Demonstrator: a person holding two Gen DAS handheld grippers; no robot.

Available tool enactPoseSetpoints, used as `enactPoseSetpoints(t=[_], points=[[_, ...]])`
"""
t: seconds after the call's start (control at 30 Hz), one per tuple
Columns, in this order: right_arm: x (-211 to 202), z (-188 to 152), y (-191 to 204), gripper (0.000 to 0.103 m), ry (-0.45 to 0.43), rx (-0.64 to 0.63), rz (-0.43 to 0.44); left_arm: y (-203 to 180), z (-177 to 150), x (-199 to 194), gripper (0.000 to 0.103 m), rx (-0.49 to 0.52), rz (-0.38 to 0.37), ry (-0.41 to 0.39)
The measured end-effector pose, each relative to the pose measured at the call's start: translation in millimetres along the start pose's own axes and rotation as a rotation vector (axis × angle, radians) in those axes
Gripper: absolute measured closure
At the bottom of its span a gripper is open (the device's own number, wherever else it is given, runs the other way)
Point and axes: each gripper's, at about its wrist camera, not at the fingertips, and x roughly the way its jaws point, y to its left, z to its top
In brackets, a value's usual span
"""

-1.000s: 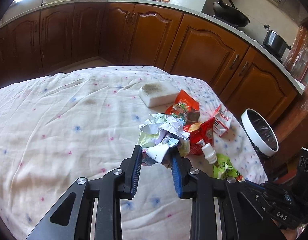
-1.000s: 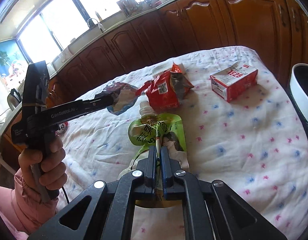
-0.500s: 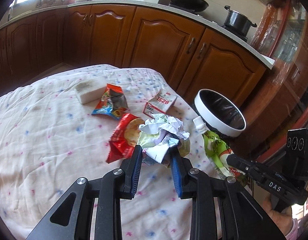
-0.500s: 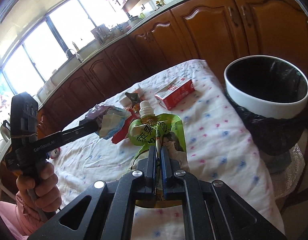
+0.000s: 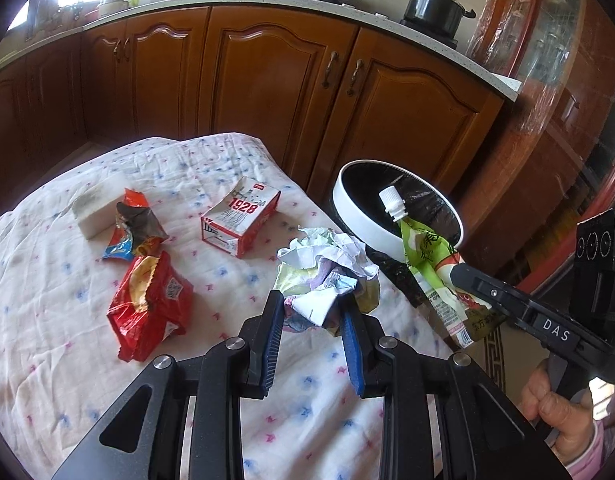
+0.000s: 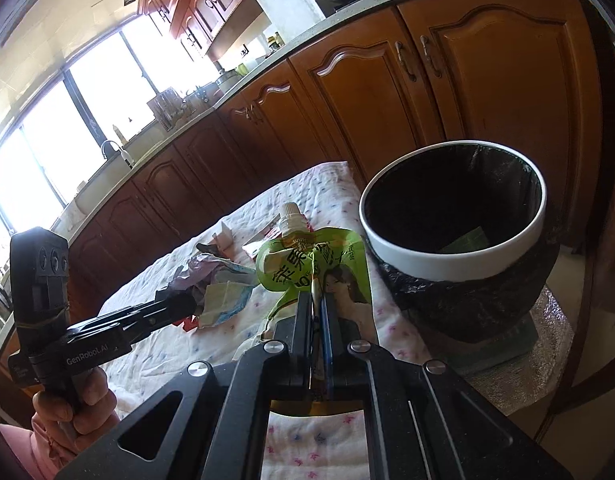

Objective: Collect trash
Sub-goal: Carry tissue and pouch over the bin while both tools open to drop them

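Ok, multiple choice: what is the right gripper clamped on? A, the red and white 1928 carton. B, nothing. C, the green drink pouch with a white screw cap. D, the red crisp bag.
C: the right gripper is pinched shut on the green drink pouch with a white screw cap, beside the white-rimmed bin.

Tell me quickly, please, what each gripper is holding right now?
Left gripper: closed on the crumpled paper wad.
Right gripper: closed on the green drink pouch.

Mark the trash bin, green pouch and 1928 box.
trash bin (image 6: 459,268), right wrist view, white front rim.
green pouch (image 6: 291,270), right wrist view, printed upper body.
1928 box (image 5: 243,210), left wrist view, printed top face.
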Motion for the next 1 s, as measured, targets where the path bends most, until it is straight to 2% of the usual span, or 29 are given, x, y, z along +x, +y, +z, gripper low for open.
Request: enactPoseSetpoints(t=[0.63, 1.0], points=[[-9, 28, -44, 0.099, -0.043, 0.039, -0.082, -41, 44, 66, 0.076, 0.074, -0.025, 0.024], [0, 56, -69, 0.099, -0.035, 0.057, -0.136, -59, 68, 108, 0.076, 0.122, -0.003, 0.052]])
